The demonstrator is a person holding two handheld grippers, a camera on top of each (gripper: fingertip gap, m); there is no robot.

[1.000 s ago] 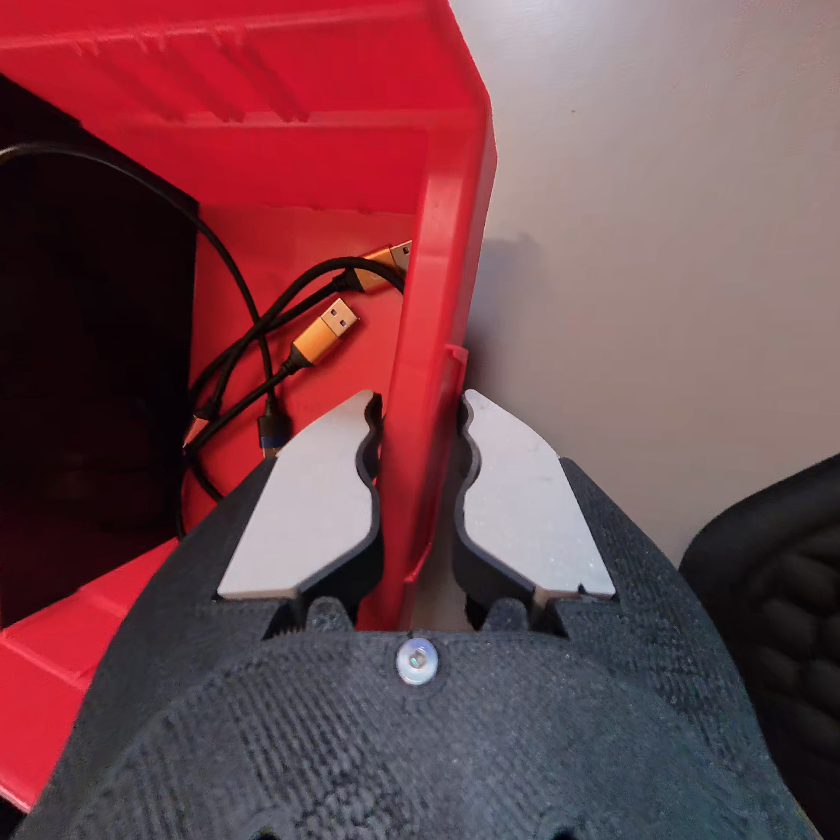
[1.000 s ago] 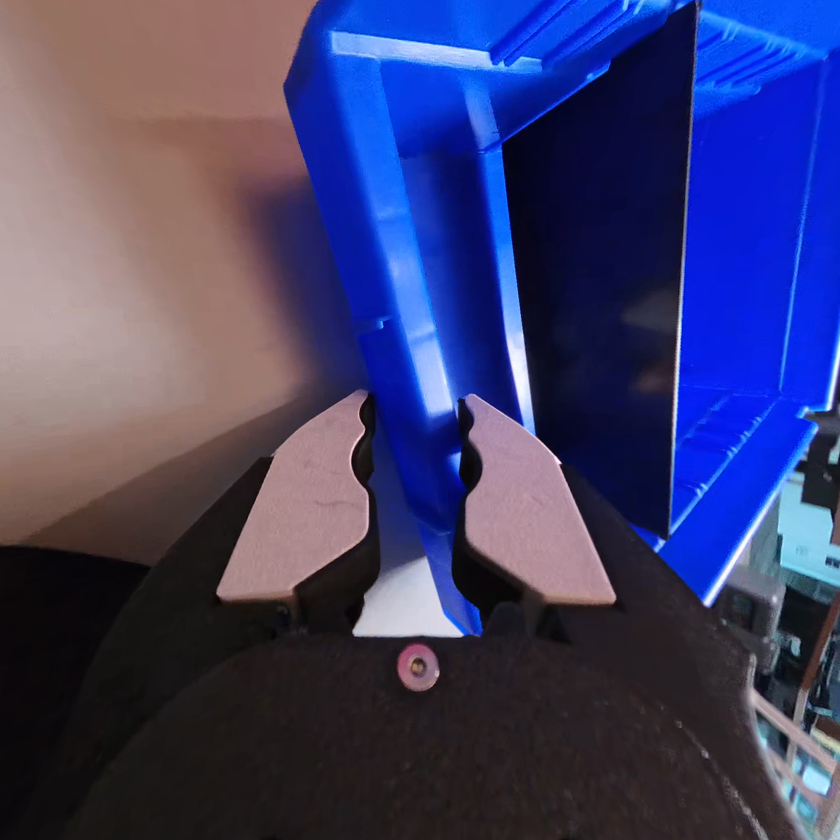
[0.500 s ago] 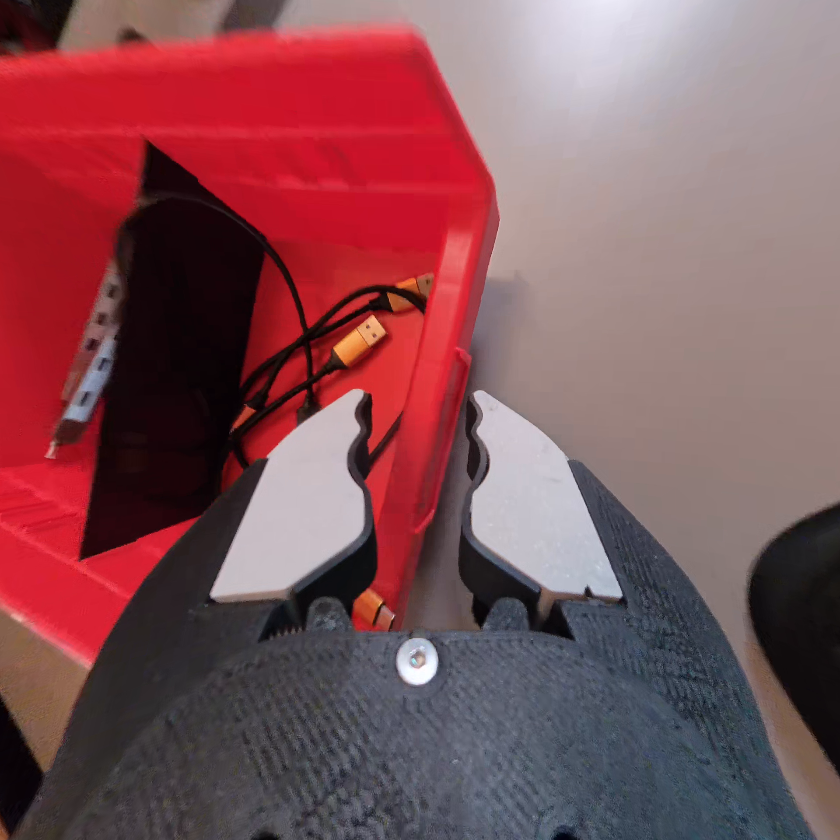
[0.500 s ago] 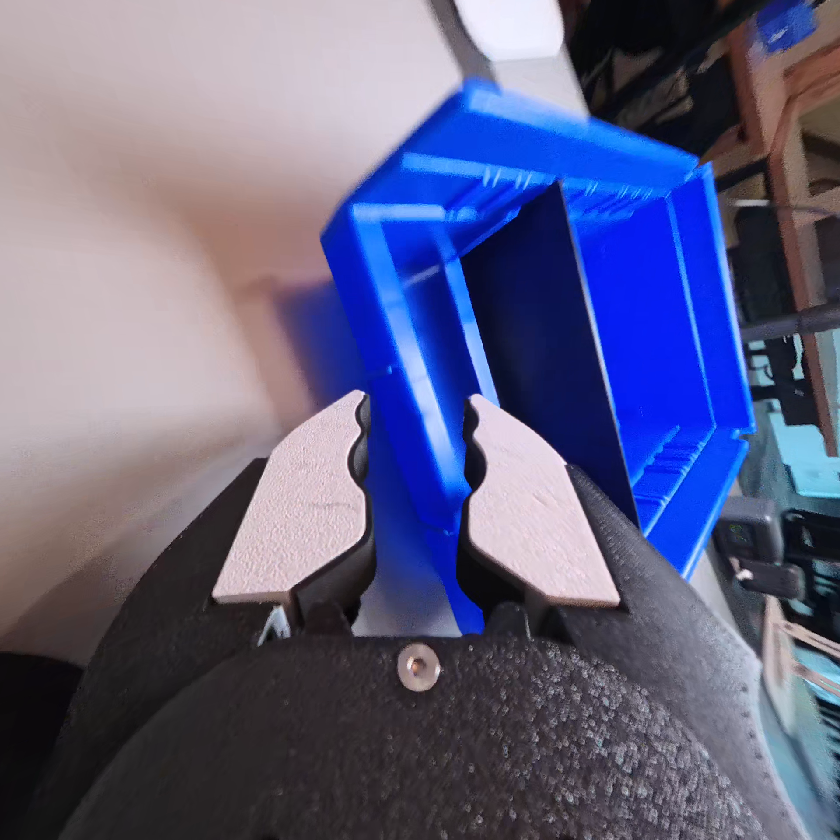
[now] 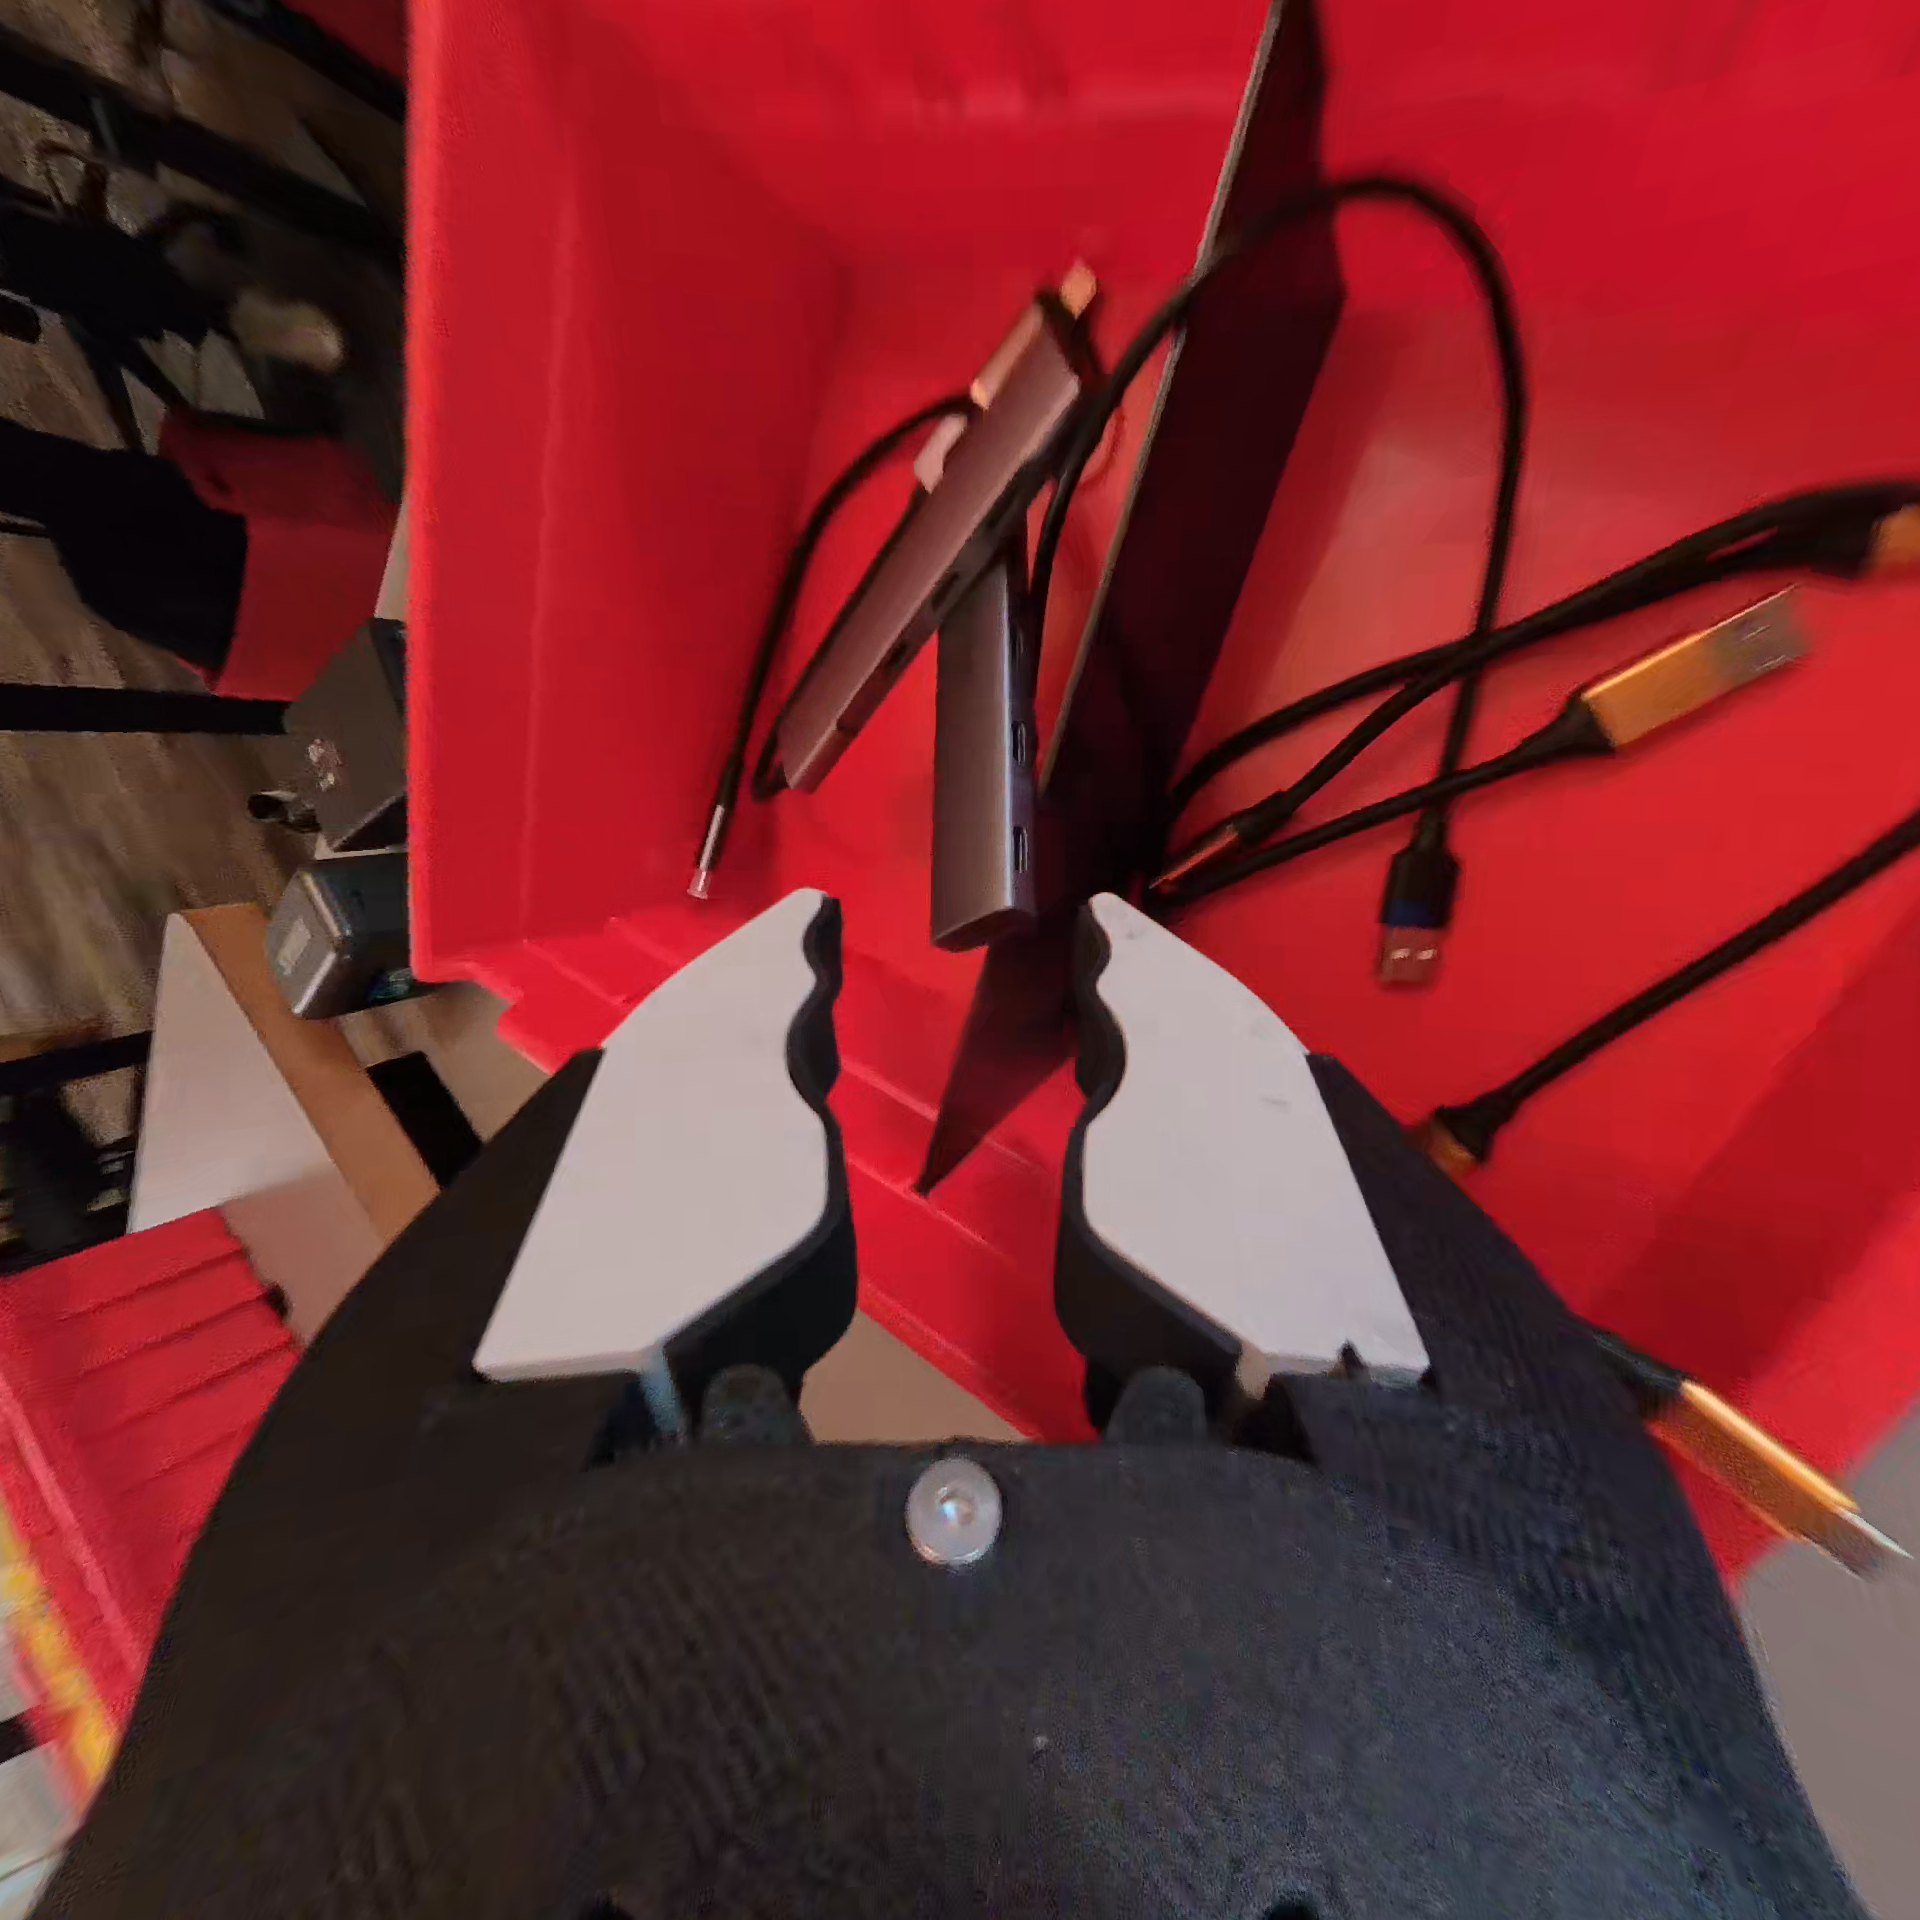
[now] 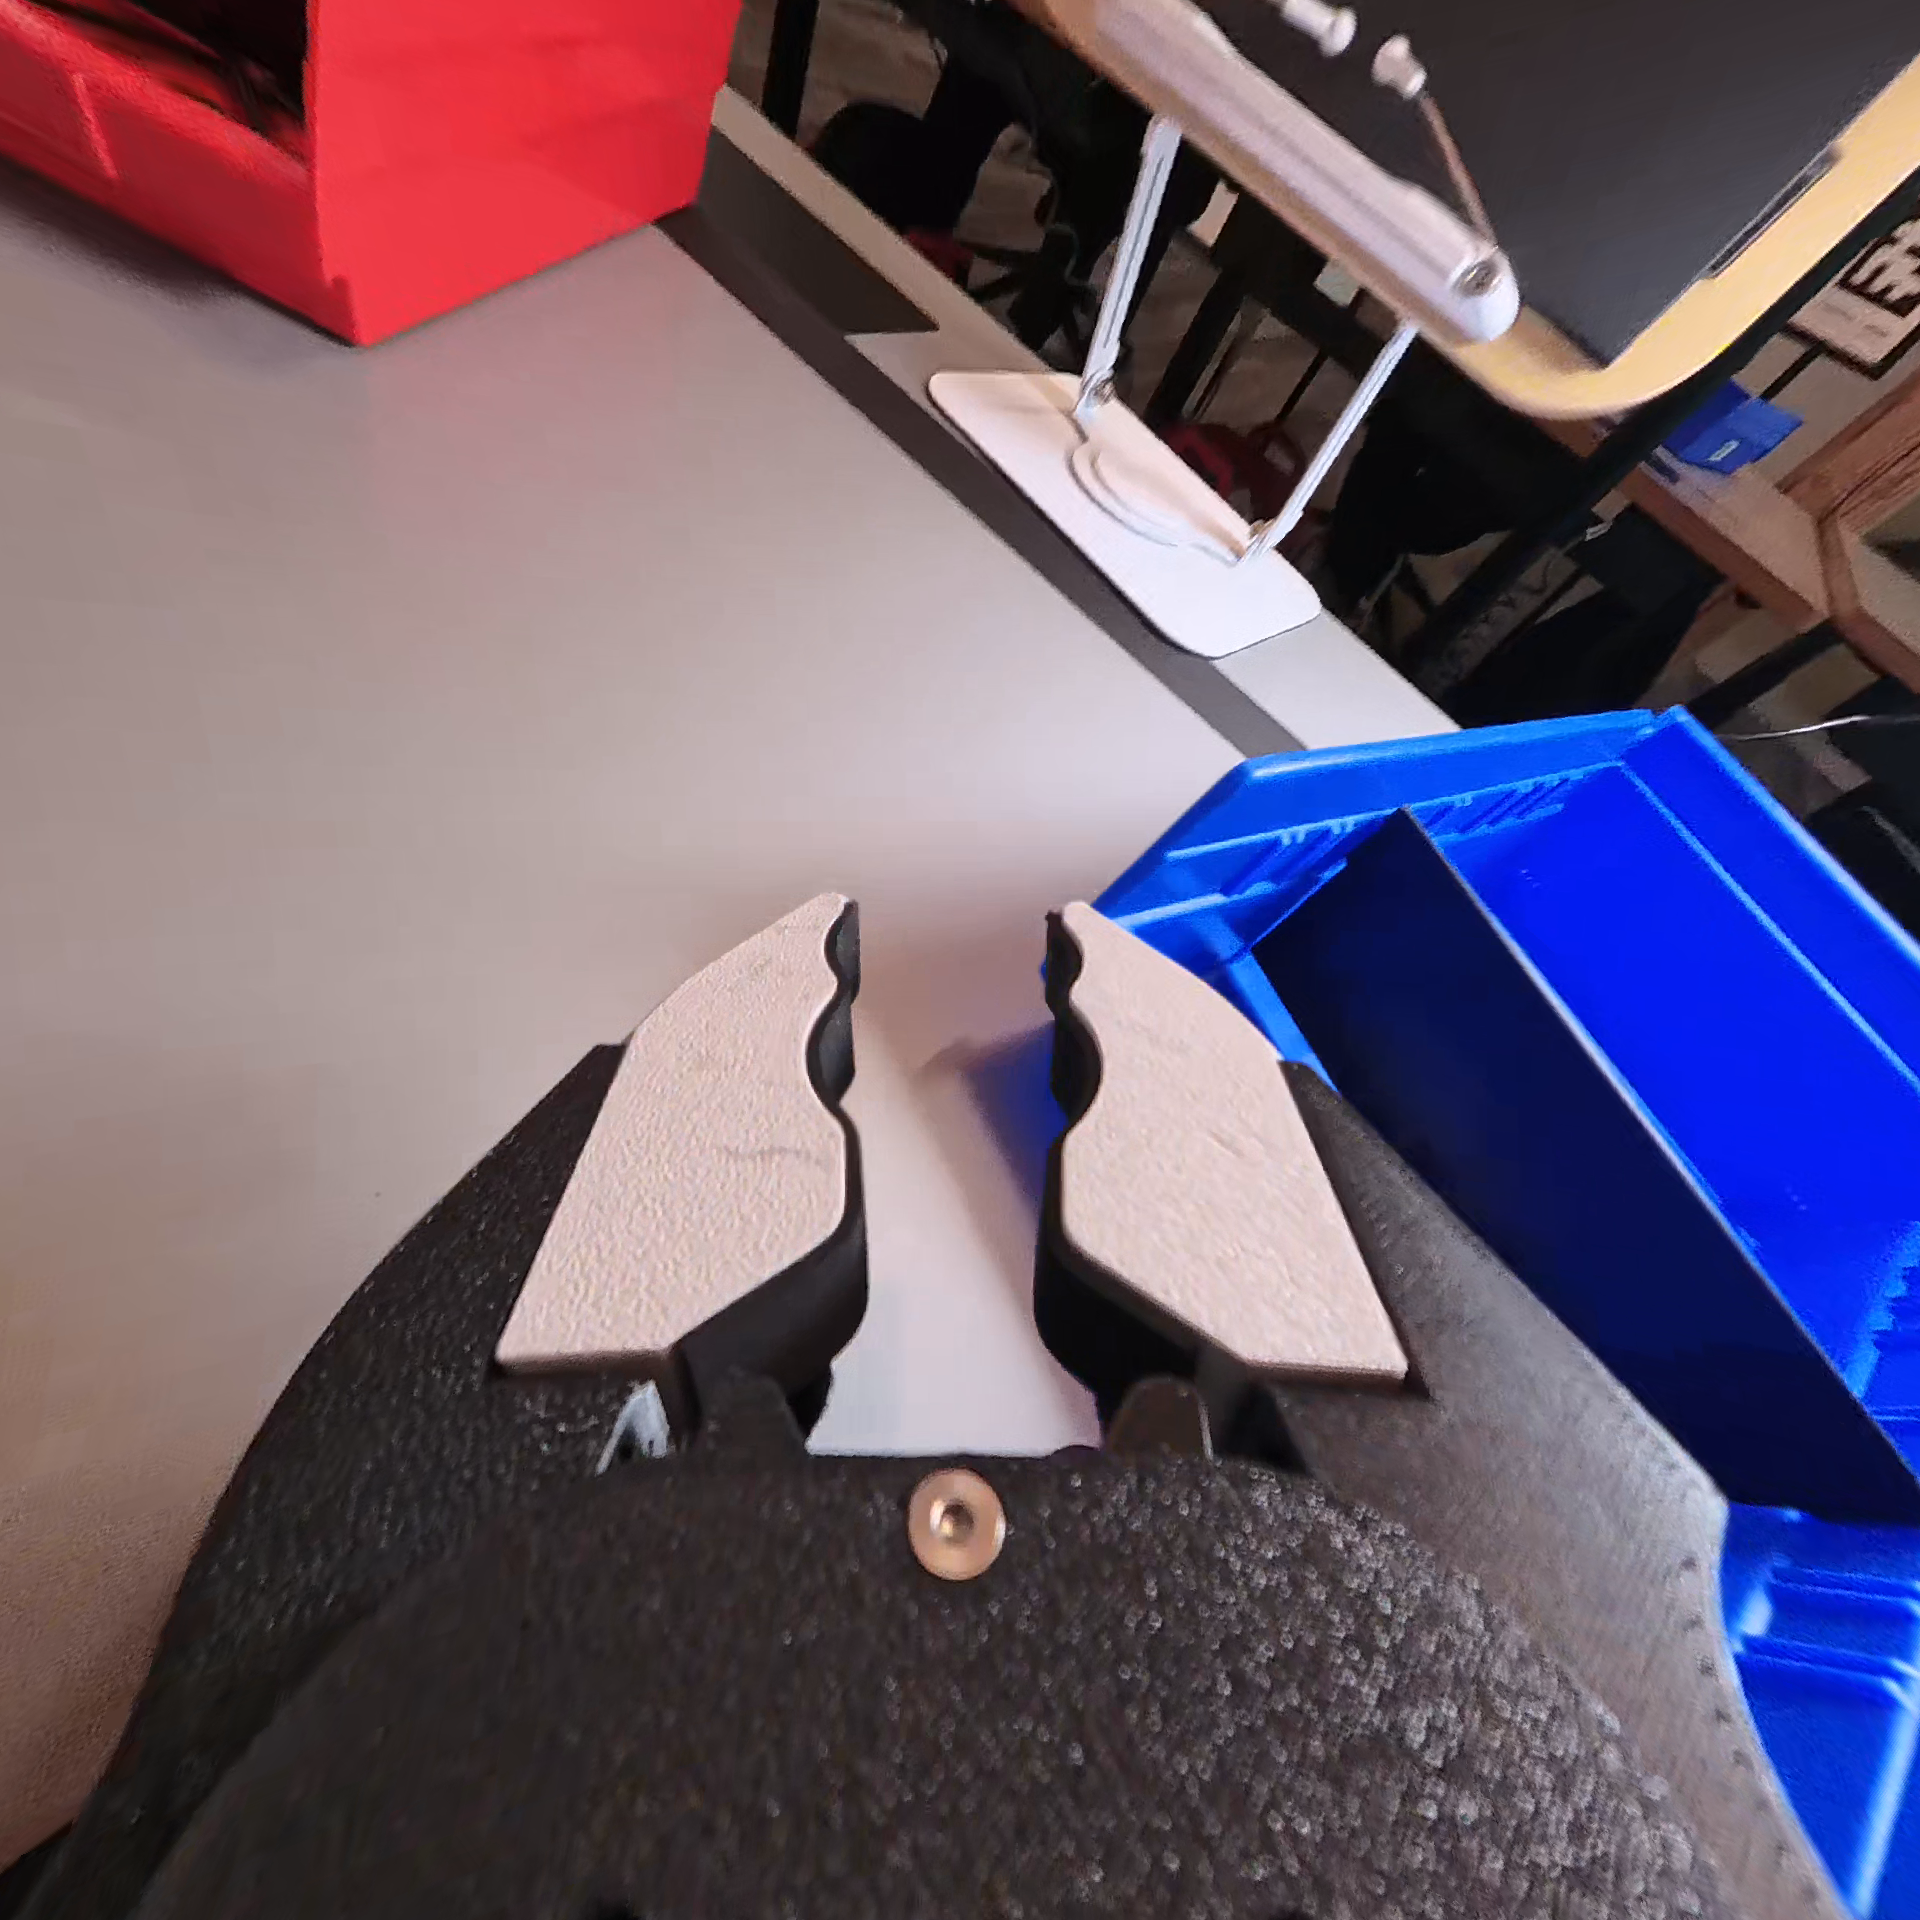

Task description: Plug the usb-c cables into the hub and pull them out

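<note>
In the left wrist view, a red bin (image 5: 623, 520) holds two grey hubs (image 5: 982, 748) left of a black divider (image 5: 1195, 582), one lying across the other. Several black cables with orange plugs (image 5: 1683, 675) lie right of the divider. My left gripper (image 5: 956, 925) is open and empty, just in front of the bin's low front edge, in line with the nearer hub's end. My right gripper (image 6: 951, 935) is open and empty above the grey table (image 6: 416, 727), just left of a blue bin (image 6: 1714, 1039).
The blue bin has a dark divider (image 6: 1558, 1143) and looks empty. A red bin (image 6: 436, 156) stands at the table's far left in the right wrist view. A white lamp base (image 6: 1132, 499) sits at the table's far edge. One orange plug (image 5: 1766, 1475) hangs over the red bin's rim. Tip to tip, the grippers are about 50 cm apart.
Both grippers let go of the bin walls they gripped. The left one swung round to face into the red bin. The right one pulled back left of the blue bin and opened wider.
</note>
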